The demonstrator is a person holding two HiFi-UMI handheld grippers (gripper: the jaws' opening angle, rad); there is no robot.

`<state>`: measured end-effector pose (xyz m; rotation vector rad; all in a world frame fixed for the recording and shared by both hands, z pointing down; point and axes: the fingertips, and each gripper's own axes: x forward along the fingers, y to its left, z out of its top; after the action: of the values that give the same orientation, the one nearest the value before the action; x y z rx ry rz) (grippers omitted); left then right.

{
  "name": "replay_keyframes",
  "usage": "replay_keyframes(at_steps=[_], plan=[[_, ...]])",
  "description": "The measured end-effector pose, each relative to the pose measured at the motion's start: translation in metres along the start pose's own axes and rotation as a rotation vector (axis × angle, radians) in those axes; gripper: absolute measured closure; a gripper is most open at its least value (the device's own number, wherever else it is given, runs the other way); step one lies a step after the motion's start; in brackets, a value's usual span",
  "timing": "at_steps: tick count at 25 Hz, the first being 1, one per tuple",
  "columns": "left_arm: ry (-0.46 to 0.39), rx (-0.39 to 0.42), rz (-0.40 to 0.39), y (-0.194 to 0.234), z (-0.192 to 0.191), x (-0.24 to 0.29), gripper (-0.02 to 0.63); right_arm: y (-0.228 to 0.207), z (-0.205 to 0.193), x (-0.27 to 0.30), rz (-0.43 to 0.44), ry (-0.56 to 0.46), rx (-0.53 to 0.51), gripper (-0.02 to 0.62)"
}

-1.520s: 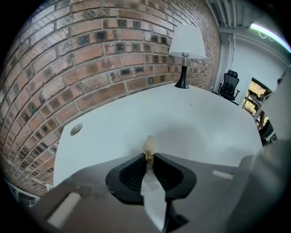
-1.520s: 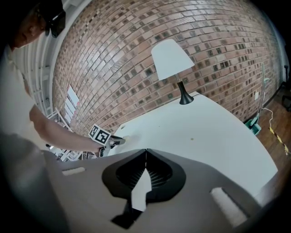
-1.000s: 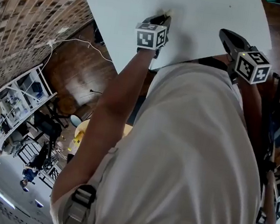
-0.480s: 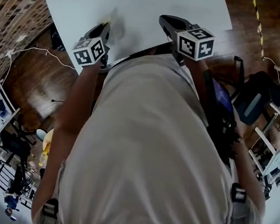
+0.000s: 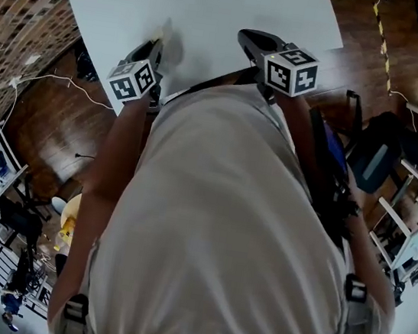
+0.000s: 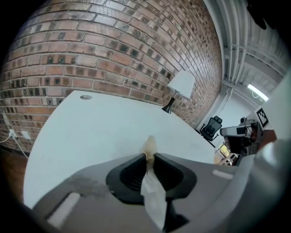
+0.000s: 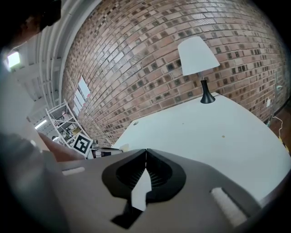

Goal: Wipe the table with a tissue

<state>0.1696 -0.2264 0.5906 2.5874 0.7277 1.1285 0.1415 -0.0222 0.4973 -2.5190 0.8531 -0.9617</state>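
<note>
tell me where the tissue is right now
The tissue is pinched in the left gripper, its tip poking out over the white table, by the table's near edge at the head view's left.

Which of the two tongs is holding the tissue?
The left tongs: a tissue is pinched between them. The right tongs are shut with nothing between.

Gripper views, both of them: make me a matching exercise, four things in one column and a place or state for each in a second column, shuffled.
Column one:
1. tissue
2. lamp
3. right gripper
4. round hole

Column two:
A. fingers together, nothing between them
B. pinched in the left gripper
C. standing at the far end of the table, by the brick wall
D. cut into the tabletop

Pairs: 1-B, 2-C, 3-A, 4-D
</note>
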Motion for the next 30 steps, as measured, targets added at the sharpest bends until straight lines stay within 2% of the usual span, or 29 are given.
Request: replay_keyframes(at_steps=[4, 11, 16, 20, 22, 28, 30], plan=[[-0.012, -0.027, 0.039, -0.007, 0.007, 0.003, 0.543, -0.018, -0.001, -0.004, 0.029, 0.005, 0.013, 0.586], [0.024, -0.041, 0.088, -0.035, 0.006, 0.028, 0.543, -0.062, 0.022, -0.01, 0.085, 0.02, 0.02, 0.586], [0.062, -0.006, 0.096, -0.067, 0.006, 0.058, 0.543, -0.096, 0.037, -0.024, 0.106, 0.011, 0.066, 0.587], [0.108, 0.1, 0.11, -0.093, 0.008, 0.082, 0.543, -0.112, 0.047, -0.034, 0.142, 0.016, 0.053, 0.586], [0.124, 0.125, 0.126, -0.101, 0.014, 0.095, 0.541, -0.124, 0.048, -0.042, 0.151, 0.028, 0.045, 0.586], [0.106, 0.116, 0.174, -0.119, 0.054, 0.123, 0.543, -0.174, 0.054, -0.062, 0.125, 0.048, 0.058, 0.586], [0.096, 0.107, 0.192, -0.121, 0.065, 0.128, 0.541, -0.18, 0.06, -0.061, 0.141, 0.043, 0.064, 0.586]])
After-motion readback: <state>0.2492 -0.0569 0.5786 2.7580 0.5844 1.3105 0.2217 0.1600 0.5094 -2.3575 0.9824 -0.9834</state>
